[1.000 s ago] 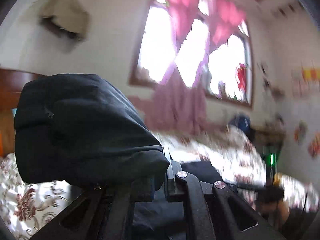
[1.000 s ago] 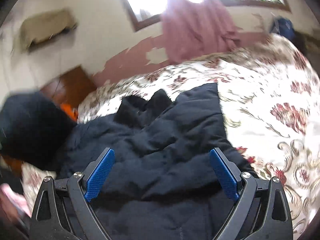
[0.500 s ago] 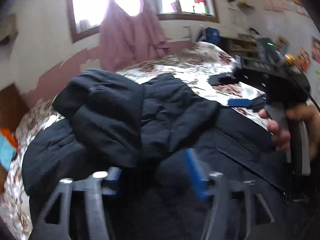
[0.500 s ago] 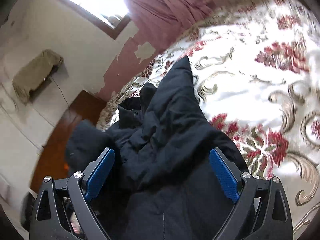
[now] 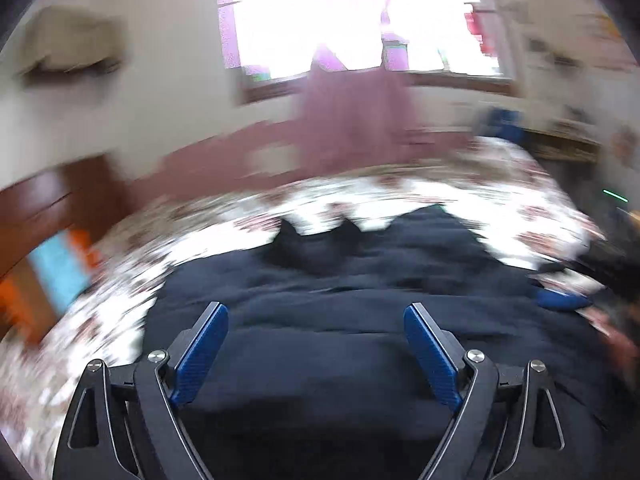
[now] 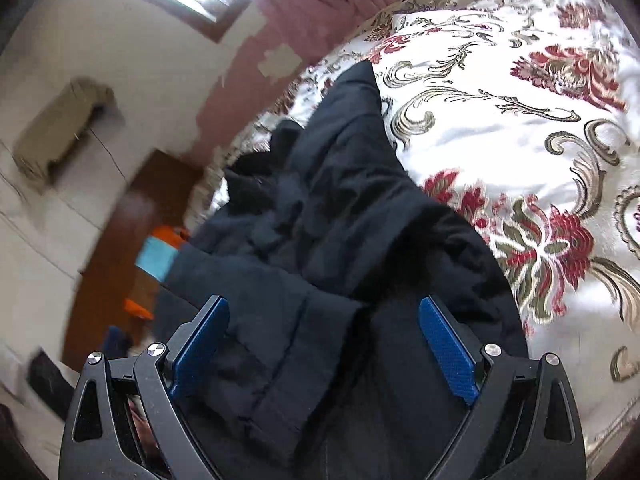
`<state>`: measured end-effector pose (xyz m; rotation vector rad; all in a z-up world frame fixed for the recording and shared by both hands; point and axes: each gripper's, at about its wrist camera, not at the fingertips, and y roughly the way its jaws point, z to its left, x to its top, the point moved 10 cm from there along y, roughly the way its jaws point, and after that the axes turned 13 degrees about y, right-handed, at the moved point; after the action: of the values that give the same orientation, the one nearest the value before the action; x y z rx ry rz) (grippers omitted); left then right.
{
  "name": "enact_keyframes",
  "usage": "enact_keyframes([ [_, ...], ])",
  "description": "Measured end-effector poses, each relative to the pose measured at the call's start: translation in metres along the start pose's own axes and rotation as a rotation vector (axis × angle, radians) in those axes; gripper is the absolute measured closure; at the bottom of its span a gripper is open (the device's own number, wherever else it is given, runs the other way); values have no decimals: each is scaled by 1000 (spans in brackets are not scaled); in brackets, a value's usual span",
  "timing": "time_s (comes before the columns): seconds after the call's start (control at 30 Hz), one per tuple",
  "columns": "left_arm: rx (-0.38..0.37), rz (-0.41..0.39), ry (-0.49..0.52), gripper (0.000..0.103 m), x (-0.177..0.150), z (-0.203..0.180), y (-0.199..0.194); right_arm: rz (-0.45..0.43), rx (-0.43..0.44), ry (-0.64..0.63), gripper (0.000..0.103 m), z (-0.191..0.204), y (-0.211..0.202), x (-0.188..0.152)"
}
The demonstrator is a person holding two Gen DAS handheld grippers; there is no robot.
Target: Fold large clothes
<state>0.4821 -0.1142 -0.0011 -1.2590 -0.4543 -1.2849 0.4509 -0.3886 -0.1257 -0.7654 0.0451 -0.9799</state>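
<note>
Nearest in the left wrist view, the left gripper (image 5: 316, 354) has its jaws spread wide, having just been opening, with nothing pinched between the blue pads (image 5: 202, 350); only the dark navy padded jacket (image 5: 360, 320) lies below them. In the right wrist view, the right gripper (image 6: 324, 354) also stands wide apart and holds nothing, hovering above a folded-over flap of the same jacket (image 6: 340, 220). The jacket lies rumpled on the bed, on a white bedspread with red and gold flowers (image 6: 520, 120). Beyond it hangs a pink curtain (image 5: 352, 120) under a bright window (image 5: 360, 16). The left view is blurred.
</note>
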Motion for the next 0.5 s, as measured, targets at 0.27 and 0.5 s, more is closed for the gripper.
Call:
enact_keyframes([
  [0.27, 97, 144, -423, 14, -59, 104, 26, 4, -128, -51, 80, -1, 13, -10],
  [0.5, 155, 260, -444, 14, -96, 122, 41, -143, -63, -119, 100, 19, -15, 14],
])
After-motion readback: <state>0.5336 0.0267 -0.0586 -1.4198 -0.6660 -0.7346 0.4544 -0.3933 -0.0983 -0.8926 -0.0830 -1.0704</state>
